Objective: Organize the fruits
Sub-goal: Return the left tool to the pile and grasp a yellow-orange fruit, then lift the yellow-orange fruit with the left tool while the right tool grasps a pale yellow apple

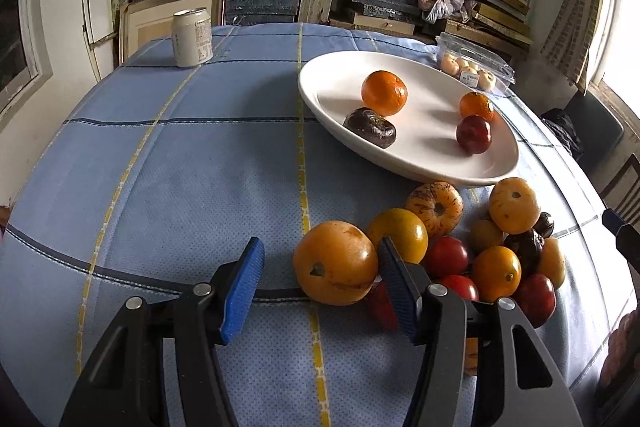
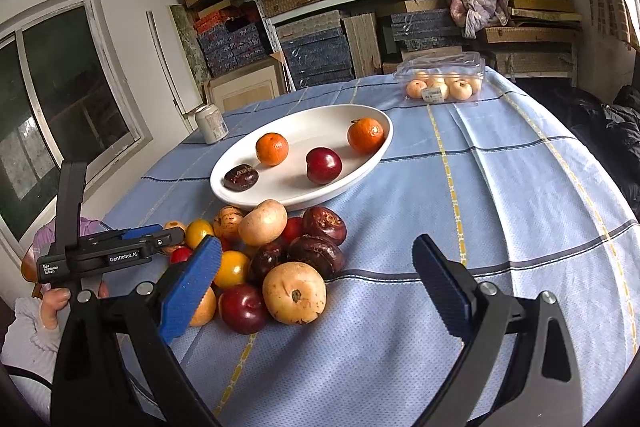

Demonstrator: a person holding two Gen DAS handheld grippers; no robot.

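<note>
Fingers of the left gripper [image 1: 320, 279] point down at the near edge of the fruit pile [image 1: 460, 247], jaws partly apart. A large orange fruit [image 1: 335, 263] sits between them, touching the right pad; the left pad is apart from it, so nothing is gripped. The right wrist view shows the person's hand [image 2: 54, 307] holding this gripper from the left. The right gripper [image 2: 316, 291] hovers wide open, empty, over the tablecloth [image 2: 500, 207] beside the pile. The white plate [image 1: 496, 163] behind holds four fruits. Only the left view shows the plate's near rim above the pile.
</note>
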